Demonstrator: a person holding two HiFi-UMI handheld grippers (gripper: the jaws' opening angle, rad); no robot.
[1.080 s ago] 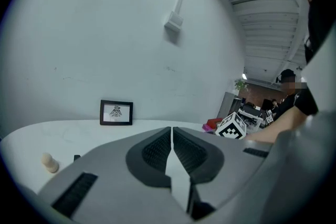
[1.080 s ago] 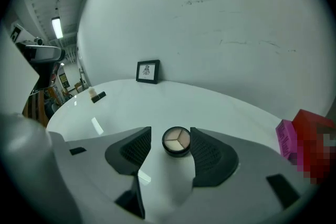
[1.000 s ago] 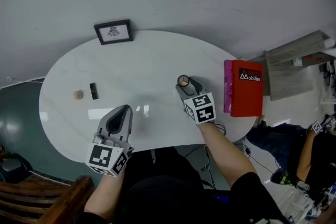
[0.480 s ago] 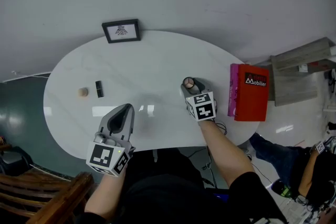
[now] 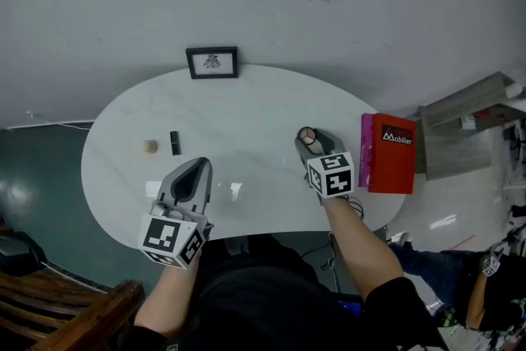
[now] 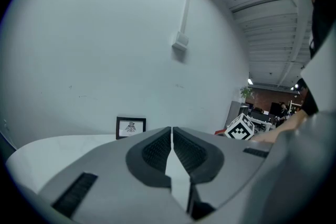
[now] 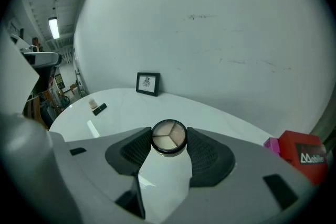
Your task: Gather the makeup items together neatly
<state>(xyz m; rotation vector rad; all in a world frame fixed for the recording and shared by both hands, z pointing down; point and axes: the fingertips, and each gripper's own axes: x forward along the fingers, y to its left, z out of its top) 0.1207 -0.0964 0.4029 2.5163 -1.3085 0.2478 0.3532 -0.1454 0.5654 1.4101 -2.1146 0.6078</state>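
**Compact up in the right gripper, the other two pieces away on the left**

Over at the left of the head view, a small beige piece (image 5: 149,146) sat on the white table (image 5: 255,107), and just beside it on the right lay a black tube (image 5: 174,142). The tube's long axis ran up and down the frame, and the two looked close but apart.

Next along, the left gripper (image 5: 200,165) hung below and to the right of that pair. Its jaws were pressed together with nothing between them. It was clearly the nearer tool to the tube.

Right of centre, the right gripper (image 5: 312,145) had its jaws pinching a round compact (image 7: 169,137) by the rim, pale wedges facing the camera. Whether it was clear of the tabletop was hard to tell.

So the gap that mattered ran sideways. From the compact, the tube and beige piece lay well apart to the left, with the left gripper roughly between. Any gathering move looked like a leftward carry.

At far right a pink book (image 5: 366,150) and a red book (image 5: 393,156) stood by the table edge.
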